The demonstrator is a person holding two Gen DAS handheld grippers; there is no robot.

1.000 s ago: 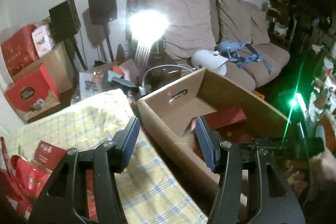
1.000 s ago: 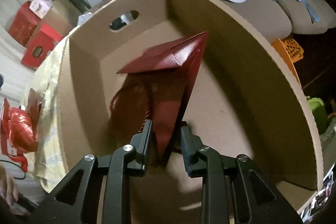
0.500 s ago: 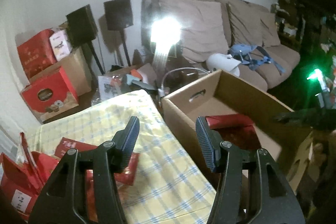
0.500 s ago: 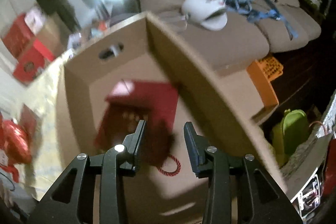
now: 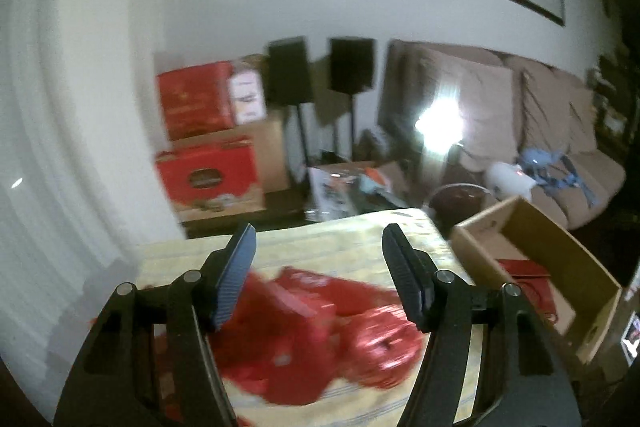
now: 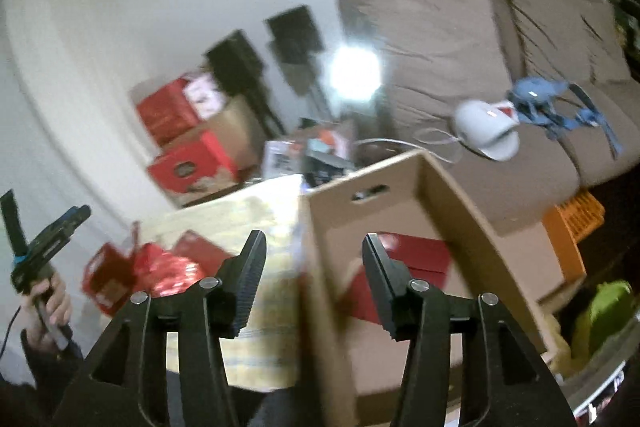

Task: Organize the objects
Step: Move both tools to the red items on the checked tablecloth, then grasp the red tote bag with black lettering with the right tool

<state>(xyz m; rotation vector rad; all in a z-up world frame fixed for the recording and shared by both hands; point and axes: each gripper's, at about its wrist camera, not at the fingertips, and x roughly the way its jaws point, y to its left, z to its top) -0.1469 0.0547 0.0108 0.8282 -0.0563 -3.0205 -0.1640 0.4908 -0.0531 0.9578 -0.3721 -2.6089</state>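
Note:
A heap of red bags and wrappers (image 5: 320, 327) lies on the yellow checked tablecloth (image 5: 320, 239); it shows too as red bags (image 6: 152, 275). My left gripper (image 5: 318, 247) hangs above the heap, its jaws opening with nothing between them. An open cardboard box (image 6: 448, 195) stands at the table's right end, with a dark red paper bag (image 6: 416, 259) lying inside; the box (image 5: 560, 251) and that bag (image 5: 524, 267) also show in the left wrist view. My right gripper (image 6: 314, 255) is raised over the box's near wall, its jaws opening and empty.
A person's hand (image 6: 48, 303) holds the other gripper's handle at the far left. Beyond the table: red cartons (image 5: 208, 163), two black speakers on stands (image 5: 320, 75), a beige sofa (image 6: 500, 47) with a white and a blue object, an orange crate (image 6: 576, 223), a bright lamp glare (image 6: 352, 75).
My right gripper let go of the dark red bag, which now lies in the box, then rose and opened. My left gripper swung left from the box to above the red heap and widened.

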